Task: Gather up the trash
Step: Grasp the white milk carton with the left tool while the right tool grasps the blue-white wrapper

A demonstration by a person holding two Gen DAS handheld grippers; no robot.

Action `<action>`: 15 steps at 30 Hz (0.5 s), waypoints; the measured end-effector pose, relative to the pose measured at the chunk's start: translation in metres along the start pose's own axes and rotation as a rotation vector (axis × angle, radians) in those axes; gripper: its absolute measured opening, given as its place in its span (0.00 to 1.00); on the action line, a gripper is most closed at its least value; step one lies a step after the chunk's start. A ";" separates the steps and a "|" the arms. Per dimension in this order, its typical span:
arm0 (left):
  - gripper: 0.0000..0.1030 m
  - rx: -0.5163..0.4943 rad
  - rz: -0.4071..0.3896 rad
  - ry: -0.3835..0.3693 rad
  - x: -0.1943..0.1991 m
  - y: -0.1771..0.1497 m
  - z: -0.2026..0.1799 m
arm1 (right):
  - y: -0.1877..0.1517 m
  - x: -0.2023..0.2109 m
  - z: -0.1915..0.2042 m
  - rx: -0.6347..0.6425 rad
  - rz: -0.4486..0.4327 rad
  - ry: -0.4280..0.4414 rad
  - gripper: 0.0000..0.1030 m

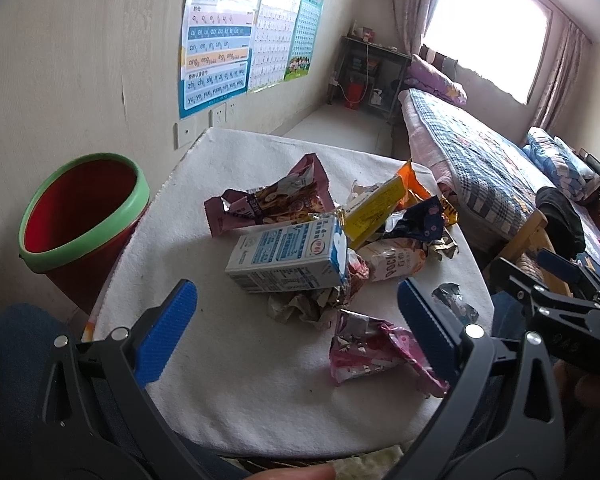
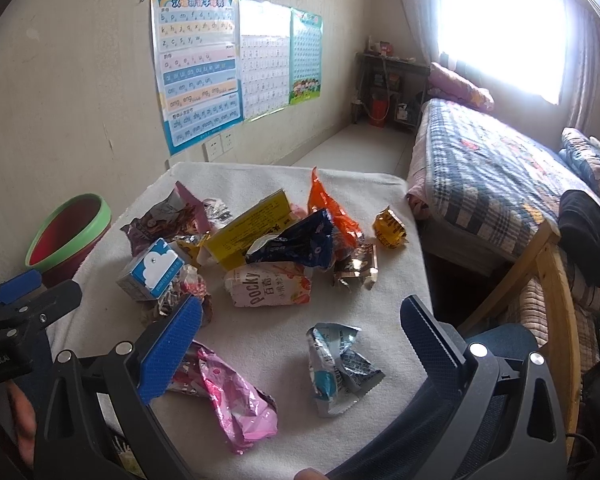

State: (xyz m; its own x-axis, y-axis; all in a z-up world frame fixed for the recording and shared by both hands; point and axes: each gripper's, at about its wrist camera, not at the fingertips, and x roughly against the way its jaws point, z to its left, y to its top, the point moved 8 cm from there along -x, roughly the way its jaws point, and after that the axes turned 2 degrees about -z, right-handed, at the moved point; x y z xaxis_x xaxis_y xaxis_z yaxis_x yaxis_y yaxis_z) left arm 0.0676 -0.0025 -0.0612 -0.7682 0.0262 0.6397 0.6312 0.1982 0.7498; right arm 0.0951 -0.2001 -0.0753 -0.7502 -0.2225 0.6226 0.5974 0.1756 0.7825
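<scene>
Trash lies piled on a white-covered table (image 1: 236, 400) (image 2: 272, 336): a blue-white milk carton (image 1: 288, 258) (image 2: 150, 270), a yellow box (image 1: 374, 210) (image 2: 250, 228), a Pocky packet (image 1: 396, 260) (image 2: 268, 286), a pink wrapper (image 1: 370, 350) (image 2: 228, 400), a light blue wrapper (image 2: 338, 368) and several more. A red bin with a green rim (image 1: 82, 210) (image 2: 70, 232) stands at the table's left. My left gripper (image 1: 296, 332) hovers open near the carton and pink wrapper. My right gripper (image 2: 300, 340) hovers open above the pink and light blue wrappers. Both hold nothing.
A bed with a plaid quilt (image 2: 492, 172) runs along the right, with a wooden chair frame (image 2: 556, 280) beside the table. Posters (image 2: 198, 64) hang on the wall behind. A dark shelf with a red bucket (image 2: 378, 110) stands in the far corner.
</scene>
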 end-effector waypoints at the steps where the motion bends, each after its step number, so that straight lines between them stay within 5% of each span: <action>1: 0.95 -0.002 0.009 -0.004 -0.002 0.000 -0.001 | 0.000 -0.003 0.001 0.002 0.012 0.012 0.93; 7: 0.95 0.014 0.103 -0.006 -0.019 -0.004 0.002 | -0.001 -0.015 0.004 -0.007 0.087 0.063 0.93; 15: 0.95 0.037 0.179 -0.017 -0.045 -0.004 0.000 | -0.019 -0.052 -0.022 -0.027 0.272 0.021 0.93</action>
State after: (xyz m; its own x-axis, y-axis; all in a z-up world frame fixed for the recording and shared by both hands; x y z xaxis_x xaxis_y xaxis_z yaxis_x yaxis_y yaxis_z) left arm 0.0992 -0.0043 -0.0931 -0.6462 0.0812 0.7589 0.7536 0.2253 0.6175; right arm 0.1290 -0.2125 -0.1228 -0.5557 -0.1902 0.8094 0.7834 0.2062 0.5863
